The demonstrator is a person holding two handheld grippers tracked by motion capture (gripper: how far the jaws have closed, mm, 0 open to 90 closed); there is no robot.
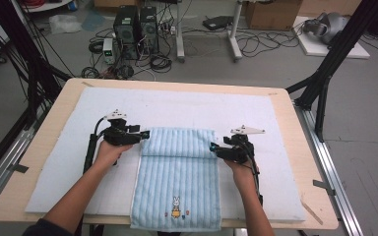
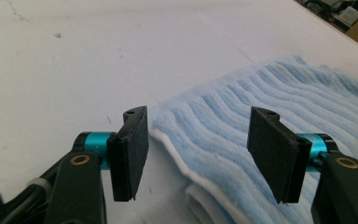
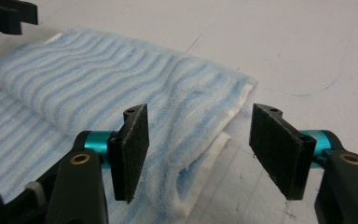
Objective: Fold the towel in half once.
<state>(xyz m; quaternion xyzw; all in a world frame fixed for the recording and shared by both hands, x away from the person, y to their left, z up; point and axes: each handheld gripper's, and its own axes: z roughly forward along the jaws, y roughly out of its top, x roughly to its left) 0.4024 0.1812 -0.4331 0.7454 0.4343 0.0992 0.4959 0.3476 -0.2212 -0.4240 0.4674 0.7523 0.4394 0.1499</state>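
A person's left hand [image 1: 109, 152] holds the left gripper [image 1: 145, 134] at the left edge of a folded blue striped towel [image 1: 177, 167] on the counter [image 1: 295, 162], seen from above. The gripper's jaws stand wide apart with nothing between them; in the left gripper view, the left gripper [image 2: 198, 154] straddles the towel's [image 2: 261, 107] white-trimmed folded edge, one jaw over the white mat [image 2: 74, 60], the other over the cloth.

The towel lies at the middle of the mat [image 1: 69, 157], its far portion folded back over itself, its near end hanging over the counter's front edge and bearing a small rabbit motif [image 1: 176, 206].

At right, the right hand [image 1: 242, 174] holds the right gripper [image 1: 212, 147] at the towel's right edge, beside the fold. In the right gripper view, the right gripper [image 3: 198, 154] is likewise wide open and grips nothing, its jaws set either side of the towel's [image 3: 121, 88] doubled corner.

Beyond the counter, two computer towers [image 1: 135, 24] and tangled cables [image 1: 157, 61] sit on the floor.
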